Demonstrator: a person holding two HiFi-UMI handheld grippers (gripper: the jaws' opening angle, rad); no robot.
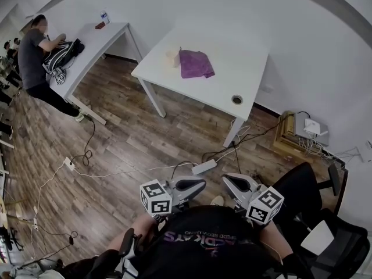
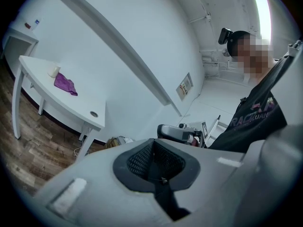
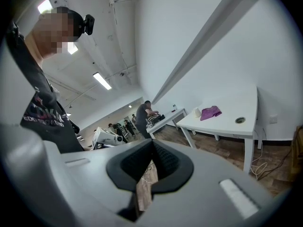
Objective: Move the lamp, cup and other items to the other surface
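Observation:
A white table [image 1: 232, 68] stands ahead across the wooden floor, carrying a purple cloth [image 1: 196, 63] with a small cream cup [image 1: 172, 58] beside its left edge. No lamp shows in any view. Both grippers are held low against the person's body, far from the table. The left gripper [image 1: 200, 183] is shut and empty, and so is the right gripper [image 1: 228, 180]. The left gripper view shows the cloth [image 2: 65, 84] and cup [image 2: 54, 71] far off beyond its shut jaws. In the right gripper view, cloth [image 3: 210, 111] and cup [image 3: 197, 112] lie equally distant.
A second white table [image 1: 110, 34] at the far left holds a black bag [image 1: 64, 54] and a bottle [image 1: 104, 17], with a person [image 1: 35, 57] leaning over it. A power strip [image 1: 204, 167] and cables cross the floor. A black chair [image 1: 343, 243] stands at right.

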